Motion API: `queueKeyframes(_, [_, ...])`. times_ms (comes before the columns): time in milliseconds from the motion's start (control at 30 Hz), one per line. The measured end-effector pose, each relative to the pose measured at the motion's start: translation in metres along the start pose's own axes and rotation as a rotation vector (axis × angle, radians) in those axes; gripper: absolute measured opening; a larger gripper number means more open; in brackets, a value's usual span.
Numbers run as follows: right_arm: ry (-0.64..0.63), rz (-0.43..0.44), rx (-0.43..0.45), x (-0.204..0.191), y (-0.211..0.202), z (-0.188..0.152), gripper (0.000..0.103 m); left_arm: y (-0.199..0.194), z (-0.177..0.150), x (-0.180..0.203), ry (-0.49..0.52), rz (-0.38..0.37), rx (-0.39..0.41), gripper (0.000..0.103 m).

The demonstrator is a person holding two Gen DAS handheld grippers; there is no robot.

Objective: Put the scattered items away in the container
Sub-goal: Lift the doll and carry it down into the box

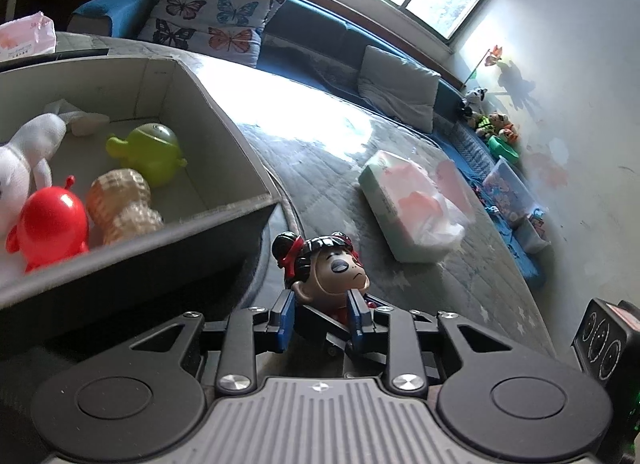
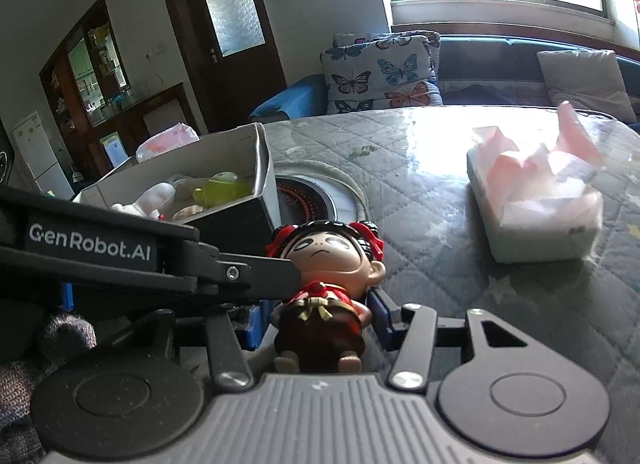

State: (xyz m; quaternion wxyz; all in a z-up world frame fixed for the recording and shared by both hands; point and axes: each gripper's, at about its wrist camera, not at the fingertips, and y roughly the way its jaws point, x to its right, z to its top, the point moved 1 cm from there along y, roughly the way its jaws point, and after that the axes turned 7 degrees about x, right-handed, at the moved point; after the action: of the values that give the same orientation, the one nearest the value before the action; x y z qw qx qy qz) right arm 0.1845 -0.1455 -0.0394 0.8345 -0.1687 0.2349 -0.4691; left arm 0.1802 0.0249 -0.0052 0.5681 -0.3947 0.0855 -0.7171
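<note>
A small doll (image 1: 332,264) with black hair and red bows lies on the quilted table cover just right of the open cardboard box (image 1: 224,135). My left gripper (image 1: 322,304) is shut on it, its blue pads against the sides of the head and neck. In the right wrist view the doll (image 2: 320,252) lies on its back, feet toward the camera. My right gripper (image 2: 318,320) is shut on its red and brown body. The left gripper's black finger (image 2: 256,276) reaches in from the left to the doll's head. The box (image 2: 240,151) stands behind to the left.
In the box lie a green toy (image 1: 150,151), a red toy (image 1: 52,219), a peanut-shaped toy (image 1: 120,203) and a white plush (image 1: 24,155). A tissue pack (image 2: 536,199) sits to the right on the table. A round inset (image 2: 304,199) lies beside the box. A sofa with cushions (image 2: 380,71) is behind.
</note>
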Motion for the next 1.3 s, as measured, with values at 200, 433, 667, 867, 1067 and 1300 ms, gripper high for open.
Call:
queueKeyframes(200, [-0.02, 0.006, 0.024, -0.017, -0.026, -0.008, 0.052, -0.033, -0.012, 0.002, 0.014, -0.005, 0.039, 0.03])
queueKeyframes(433, [-0.082, 0.045, 0.086, -0.053, -0.044, 0.003, 0.052, -0.083, -0.003, -0.004, 0.025, 0.005, 0.153, 0.03])
queueKeyframes(667, [-0.161, 0.118, 0.143, -0.098, -0.024, 0.036, 0.052, -0.111, 0.034, -0.033, 0.009, 0.073, 0.254, 0.03])
queueKeyframes(867, [-0.185, 0.156, 0.12, -0.126, 0.026, 0.062, 0.052, -0.099, 0.065, -0.072, -0.03, 0.121, 0.255, 0.03])
queueKeyframes(1067, [-0.172, 0.162, 0.058, -0.137, 0.076, 0.07, 0.052, -0.074, 0.082, -0.111, -0.084, 0.151, 0.223, 0.03])
queueKeyframes(1300, [-0.161, 0.142, -0.011, -0.14, 0.124, 0.072, 0.052, -0.047, 0.092, -0.142, -0.138, 0.157, 0.176, 0.03])
